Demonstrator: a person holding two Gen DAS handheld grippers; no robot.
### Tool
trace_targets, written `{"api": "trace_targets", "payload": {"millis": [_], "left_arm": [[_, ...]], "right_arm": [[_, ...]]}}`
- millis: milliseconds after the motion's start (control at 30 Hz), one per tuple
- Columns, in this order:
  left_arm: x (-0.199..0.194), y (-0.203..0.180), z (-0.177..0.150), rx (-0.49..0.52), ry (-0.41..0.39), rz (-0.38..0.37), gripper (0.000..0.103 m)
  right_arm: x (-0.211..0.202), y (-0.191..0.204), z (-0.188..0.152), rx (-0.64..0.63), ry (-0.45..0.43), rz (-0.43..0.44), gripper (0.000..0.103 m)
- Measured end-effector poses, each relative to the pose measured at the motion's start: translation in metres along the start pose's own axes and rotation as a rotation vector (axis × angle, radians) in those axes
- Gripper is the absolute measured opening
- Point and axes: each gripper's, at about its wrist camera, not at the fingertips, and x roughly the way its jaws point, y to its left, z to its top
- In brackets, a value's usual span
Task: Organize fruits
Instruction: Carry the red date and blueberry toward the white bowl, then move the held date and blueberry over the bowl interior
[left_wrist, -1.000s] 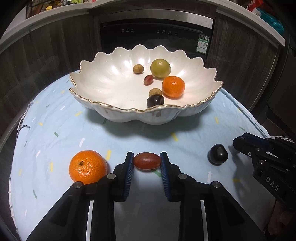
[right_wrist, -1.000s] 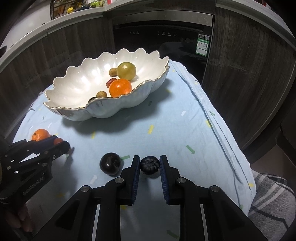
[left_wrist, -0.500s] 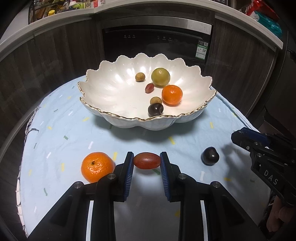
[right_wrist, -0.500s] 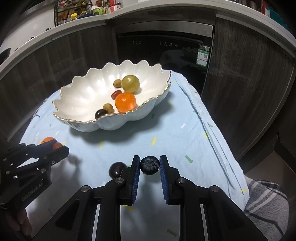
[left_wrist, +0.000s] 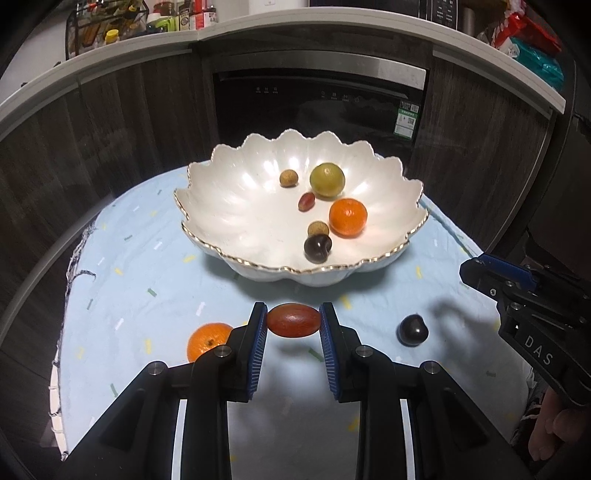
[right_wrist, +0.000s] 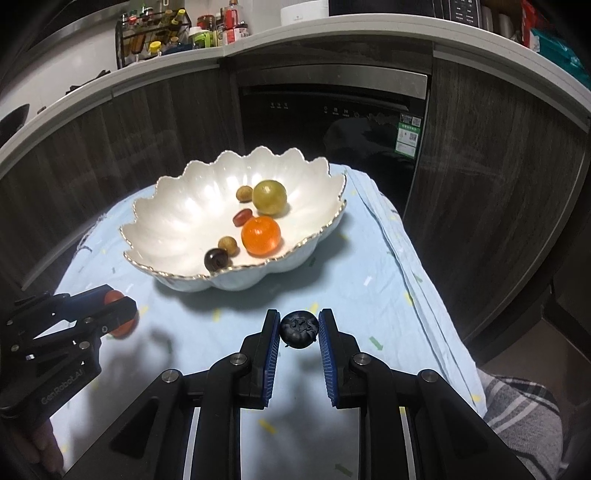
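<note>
1. Left gripper (left_wrist: 293, 325): clamped on red oval grape (left_wrist: 293, 325), now lifted off the cloth (left_wrist: 129, 280) it sat on a second ago.
2. Right gripper (right_wrist: 299, 329): clamped on blueberry (right_wrist: 299, 329), likewise raised.
3. Bowl (left_wrist: 229, 254): ahead, nearer than before; both fruits likely bound there.
4. Left on cloth: mandarin (left_wrist: 207, 340), dark plum (left_wrist: 413, 329).

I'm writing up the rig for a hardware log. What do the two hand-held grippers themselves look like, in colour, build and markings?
Both are matte black plastic with silver screw heads at the joints. The left hand-held gripper has ribbed blue pads lining its two fingers, and its side reads "GenRobot.AI" in the right wrist view. The right hand-held gripper has the same blue pads, and "DAS" shows on its side in the left wrist view. No cables visible.
</note>
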Motion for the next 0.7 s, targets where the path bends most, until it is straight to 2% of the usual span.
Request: {"api": "trace_targets", "payload": {"millis": [700], "left_arm": [[0.004,0.011,0.052,-0.005,-0.061,0.01,0.029]], "right_arm": [[0.006,0.002,0.055,-0.023,-0.082,0.004,0.023]]}}
